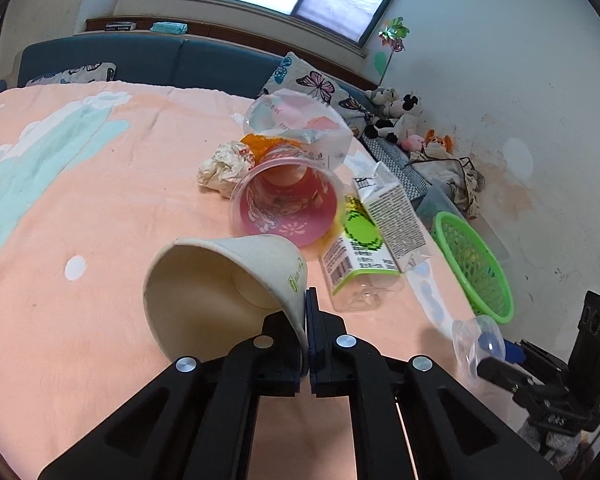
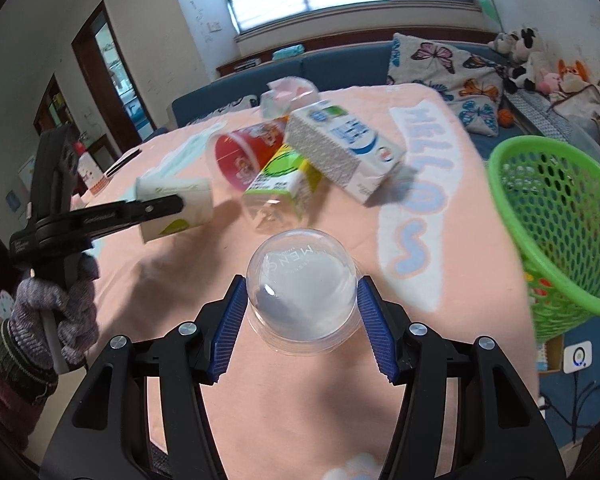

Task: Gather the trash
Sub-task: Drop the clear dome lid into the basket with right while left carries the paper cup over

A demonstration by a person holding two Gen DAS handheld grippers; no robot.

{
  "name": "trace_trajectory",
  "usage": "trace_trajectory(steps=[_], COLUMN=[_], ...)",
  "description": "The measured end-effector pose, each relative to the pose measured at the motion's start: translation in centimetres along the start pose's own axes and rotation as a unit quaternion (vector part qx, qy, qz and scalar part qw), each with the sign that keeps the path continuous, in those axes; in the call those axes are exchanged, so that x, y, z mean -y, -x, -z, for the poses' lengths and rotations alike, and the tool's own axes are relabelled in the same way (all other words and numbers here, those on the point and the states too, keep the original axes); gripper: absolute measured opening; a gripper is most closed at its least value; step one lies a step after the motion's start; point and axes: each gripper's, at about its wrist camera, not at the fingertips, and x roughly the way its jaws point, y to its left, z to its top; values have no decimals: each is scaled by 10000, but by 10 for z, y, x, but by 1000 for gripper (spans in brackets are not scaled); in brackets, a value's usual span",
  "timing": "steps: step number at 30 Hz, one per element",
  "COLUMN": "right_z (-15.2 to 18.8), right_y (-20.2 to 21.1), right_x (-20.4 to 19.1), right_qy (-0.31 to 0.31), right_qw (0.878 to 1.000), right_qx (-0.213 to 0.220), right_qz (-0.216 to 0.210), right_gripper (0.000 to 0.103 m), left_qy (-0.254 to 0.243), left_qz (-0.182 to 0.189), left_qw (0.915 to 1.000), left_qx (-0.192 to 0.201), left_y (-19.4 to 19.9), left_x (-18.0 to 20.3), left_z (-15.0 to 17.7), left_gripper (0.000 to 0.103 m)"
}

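My left gripper (image 1: 306,320) is shut on the rim of a white paper cup (image 1: 220,292), which lies tilted with its mouth toward the camera; the same cup (image 2: 176,208) shows in the right wrist view, pinched by the left gripper (image 2: 180,202). My right gripper (image 2: 300,316) is shut on a clear plastic cup (image 2: 302,292), its blue pads pressing both sides. That clear cup (image 1: 478,346) appears at the right in the left wrist view, with the right gripper (image 1: 500,364) behind it. A green mesh basket (image 2: 556,216) stands at the right edge of the bed.
On the peach blanket (image 1: 80,208) lie a pink plastic cup (image 1: 286,208), a green-labelled clear bottle (image 1: 358,256), a milk carton (image 1: 396,216), crumpled paper (image 1: 224,170) and a plastic bag (image 1: 296,124). Pillows and plush toys (image 1: 396,114) sit by the wall. A gloved hand (image 2: 56,312) holds the left gripper.
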Motion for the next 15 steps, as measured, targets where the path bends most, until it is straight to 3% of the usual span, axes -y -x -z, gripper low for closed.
trace_trajectory(steps=[8,15], right_z=[-11,-22], right_y=[20,36], right_x=[41,95], right_qy=[-371,-626], right_qw=[9983,9921], right_qx=[288,453], right_qz=[343,989], right_gripper=[57,57], left_qy=[-188,-544], left_qz=[239,578], left_qw=[9994,9966], left_qx=[165,231], left_y=[22,23], left_x=[25,68], left_z=[-7,-18], left_gripper=[3,3])
